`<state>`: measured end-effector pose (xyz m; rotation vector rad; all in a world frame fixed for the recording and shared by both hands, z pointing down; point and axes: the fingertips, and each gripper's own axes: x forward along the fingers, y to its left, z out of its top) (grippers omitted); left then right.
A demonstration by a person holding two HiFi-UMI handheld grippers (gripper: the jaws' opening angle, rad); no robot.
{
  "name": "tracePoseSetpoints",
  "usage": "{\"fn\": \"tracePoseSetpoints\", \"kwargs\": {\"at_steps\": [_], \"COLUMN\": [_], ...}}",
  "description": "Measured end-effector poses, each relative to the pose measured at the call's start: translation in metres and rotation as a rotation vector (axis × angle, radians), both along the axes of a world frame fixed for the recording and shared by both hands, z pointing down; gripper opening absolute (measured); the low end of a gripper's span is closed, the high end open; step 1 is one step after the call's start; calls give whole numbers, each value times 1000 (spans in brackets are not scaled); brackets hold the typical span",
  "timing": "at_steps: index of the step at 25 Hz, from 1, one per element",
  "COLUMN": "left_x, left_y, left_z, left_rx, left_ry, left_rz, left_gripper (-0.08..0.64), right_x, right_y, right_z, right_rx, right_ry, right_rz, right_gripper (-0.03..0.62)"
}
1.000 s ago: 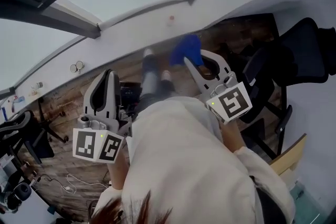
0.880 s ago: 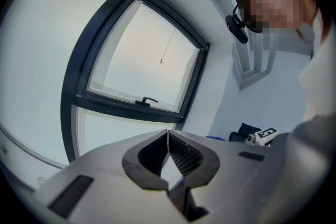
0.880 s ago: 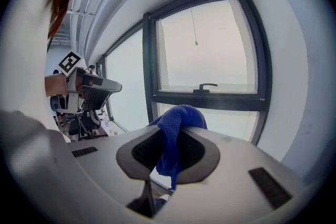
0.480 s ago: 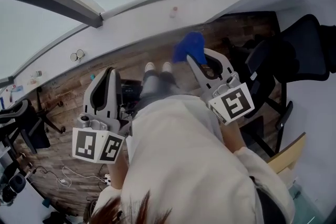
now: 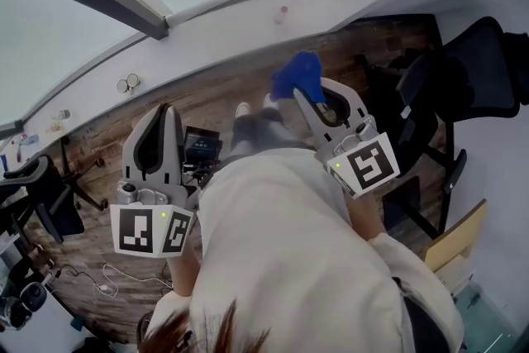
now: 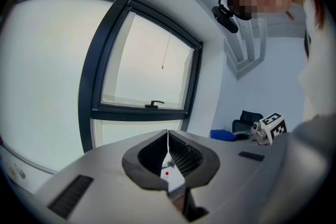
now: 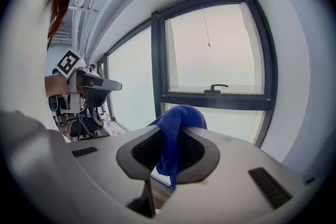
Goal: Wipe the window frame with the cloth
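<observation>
Cloth, blue and bunched, is pinched in the right tongs. In the right gripper view its long axis runs up and down: a rounded wad stands above the tips and a loose tail hangs below them. In the head view the wad sticks out past the tips toward the far wall. At the far left of that view a dark office chair stands on the wooden plank floor. Next to the right, the left tongs are held low over the floor. The left gripper view shows these tongs drawn narrow, tips meeting. Farther right the person's shoes rest on the planks, below a pale sleeve and top. Then come the right tongs, clamped on the cloth, and a second black chair at the right edge. A pale wall runs along the far side, with the dark window frame above it. Both gripper views face this frame, which carries a small handle on its lower rail. The cloth touches no part of the frame.
</observation>
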<state>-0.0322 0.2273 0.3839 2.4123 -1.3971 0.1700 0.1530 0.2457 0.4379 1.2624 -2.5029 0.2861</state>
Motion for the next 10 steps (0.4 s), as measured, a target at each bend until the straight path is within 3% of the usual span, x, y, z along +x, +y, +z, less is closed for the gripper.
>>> {"fn": "tracePoseSetpoints", "kwargs": {"at_steps": [10], "left_x": [-45], "left_y": [0], "left_z": [10], "left_rx": [-2], "left_ry": [15], "left_rz": [-21], "left_gripper": [11], "right_x": [-38], "right_y": [4], "right_z": [11], "right_rx": [-10], "right_ry": [-13], "right_rz": [5], "right_gripper": [48]}}
